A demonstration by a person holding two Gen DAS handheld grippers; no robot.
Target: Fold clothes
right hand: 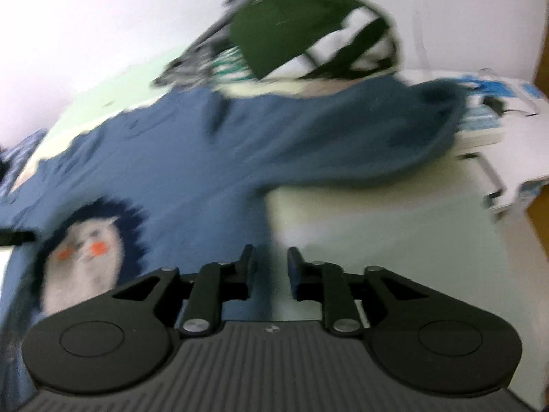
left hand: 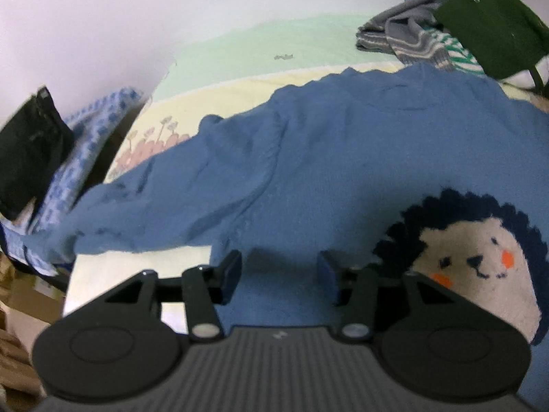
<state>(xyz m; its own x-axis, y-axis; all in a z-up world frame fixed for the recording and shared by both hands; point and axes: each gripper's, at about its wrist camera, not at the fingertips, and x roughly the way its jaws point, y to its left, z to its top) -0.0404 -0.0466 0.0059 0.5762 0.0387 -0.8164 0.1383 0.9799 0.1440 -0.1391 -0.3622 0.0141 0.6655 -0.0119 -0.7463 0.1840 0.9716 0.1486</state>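
Your left gripper has its fingers spread wide, with nothing between them, poised over the near hem of the blue knitted sweater with a white lion face and dark mane. That sweater lies spread front-up across the pale yellow and mint bed sheet, one sleeve trailing out to the far left, the lion patch sitting near right of your left fingers. Your right gripper shows its fingers apart with a narrower gap, empty, hovering at the sweater's near right edge where blue cloth meets bare sheet; that view is blurred. The other sleeve reaches toward the far right there. At the far right of the bed sits a heap of clothes: a dark green garment on top of a grey striped knit and green-and-white striped cloth. A black bag stands off the bed's left side, beside a blue-and-white patterned cloth
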